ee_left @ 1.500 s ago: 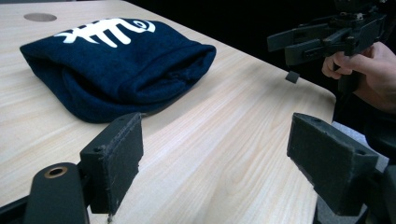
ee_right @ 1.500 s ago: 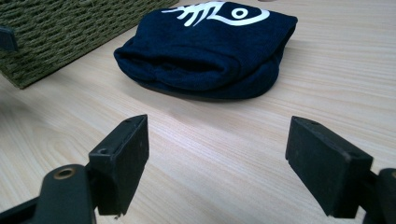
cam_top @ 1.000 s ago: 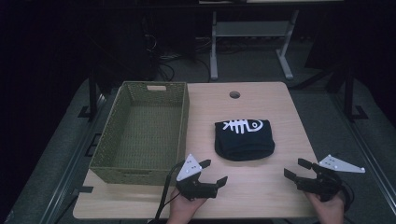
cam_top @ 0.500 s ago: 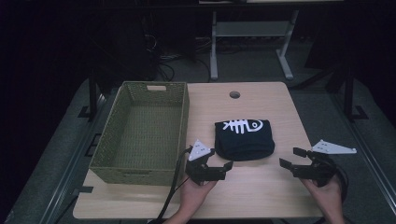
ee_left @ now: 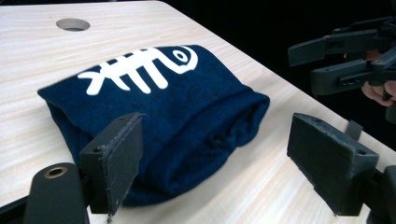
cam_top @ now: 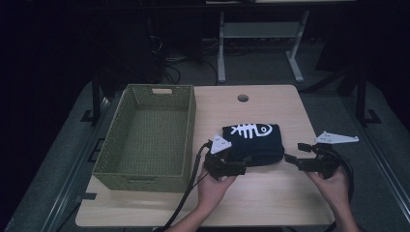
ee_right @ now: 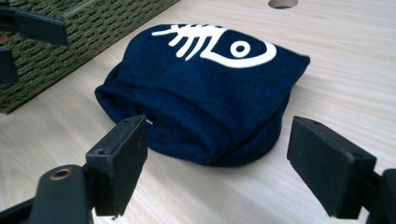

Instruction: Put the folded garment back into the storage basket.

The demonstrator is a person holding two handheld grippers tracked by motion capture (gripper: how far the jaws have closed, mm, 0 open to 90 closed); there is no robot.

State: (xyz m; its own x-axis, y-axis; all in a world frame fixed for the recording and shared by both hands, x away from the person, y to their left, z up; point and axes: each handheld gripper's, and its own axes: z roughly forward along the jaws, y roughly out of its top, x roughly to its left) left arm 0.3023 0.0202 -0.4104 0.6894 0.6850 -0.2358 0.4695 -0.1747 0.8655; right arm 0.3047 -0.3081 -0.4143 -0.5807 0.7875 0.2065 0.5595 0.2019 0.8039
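The folded navy cloth [cam_top: 253,141], with its white fish-skeleton print facing up, lies on the wooden table [cam_top: 270,203] a little right of centre, just beside the green woven basket [cam_top: 150,137], which sits at its nine o'clock. My left gripper [cam_top: 231,167] hangs at the cloth's seven o'clock, jaws spread wide, one pad already close against the near folded edge. My right gripper [cam_top: 300,155] waits at about four o'clock, jaws likewise spread and apart from the fabric. As I judge it, the step in hand is taking hold of the bundle from both near corners. To do it well, I should slide each lower jaw flat along the table under the thick rolled edge, so I catch every layer and not just the top fold. I'd close both together and evenly, or the bundle may sag open on one side. The basket's wall stands near my left, so I should lift high before swinging toward nine o'clock.
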